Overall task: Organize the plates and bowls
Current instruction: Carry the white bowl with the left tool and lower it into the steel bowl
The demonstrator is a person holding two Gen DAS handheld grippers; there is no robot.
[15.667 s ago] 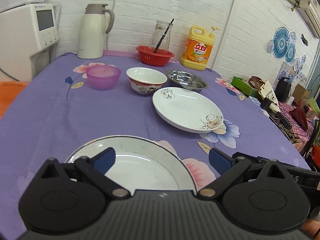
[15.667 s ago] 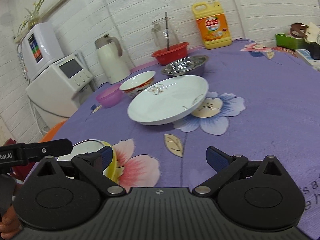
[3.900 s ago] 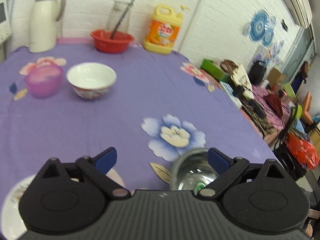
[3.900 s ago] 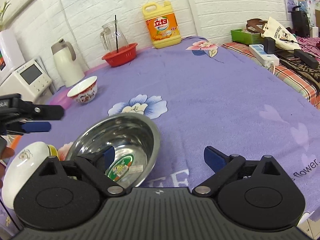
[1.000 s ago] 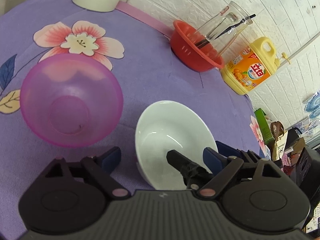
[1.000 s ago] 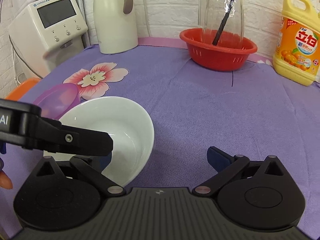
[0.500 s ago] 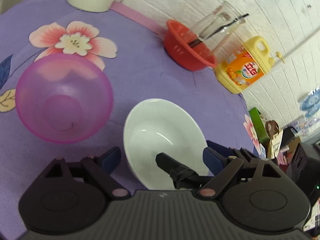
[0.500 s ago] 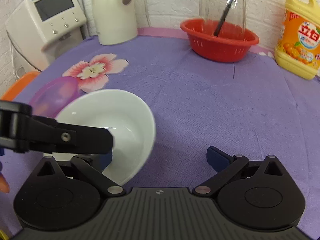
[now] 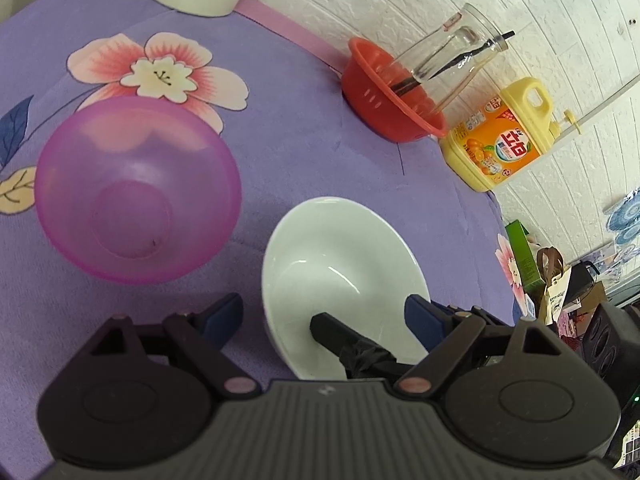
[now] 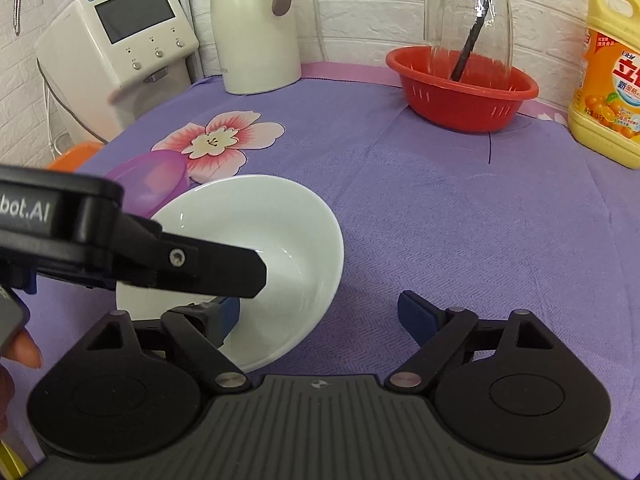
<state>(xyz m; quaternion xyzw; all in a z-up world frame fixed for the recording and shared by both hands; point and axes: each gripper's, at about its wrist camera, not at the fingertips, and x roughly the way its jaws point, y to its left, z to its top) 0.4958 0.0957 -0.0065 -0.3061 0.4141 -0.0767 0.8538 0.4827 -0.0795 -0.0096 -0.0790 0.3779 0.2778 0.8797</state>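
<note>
A white bowl (image 9: 340, 264) (image 10: 280, 220) sits tilted on the purple flowered cloth, just right of a pink plastic bowl (image 9: 136, 188) (image 10: 156, 180). My left gripper (image 9: 322, 316) straddles the white bowl and its jaws are closing. Its left pad (image 9: 224, 316) stands clear of the bowl's wall, and one of its fingers (image 10: 208, 264) crosses over the bowl in the right wrist view. My right gripper (image 10: 320, 316) is open, with its left finger (image 9: 340, 340) inside the bowl and its right finger (image 10: 416, 316) outside over bare cloth.
At the back stand a red basket (image 10: 460, 92) holding a glass jug (image 10: 468, 20), a yellow detergent bottle (image 10: 608, 92) and a white thermos (image 10: 256, 28). A white appliance (image 10: 120, 48) is off the table's left edge. A person's fingertip (image 10: 26, 350) shows at the lower left.
The left gripper's finger has reached a little further across the white bowl, and the bowl has shifted slightly to the right in the right wrist view. Both grippers stay at the bowl.
</note>
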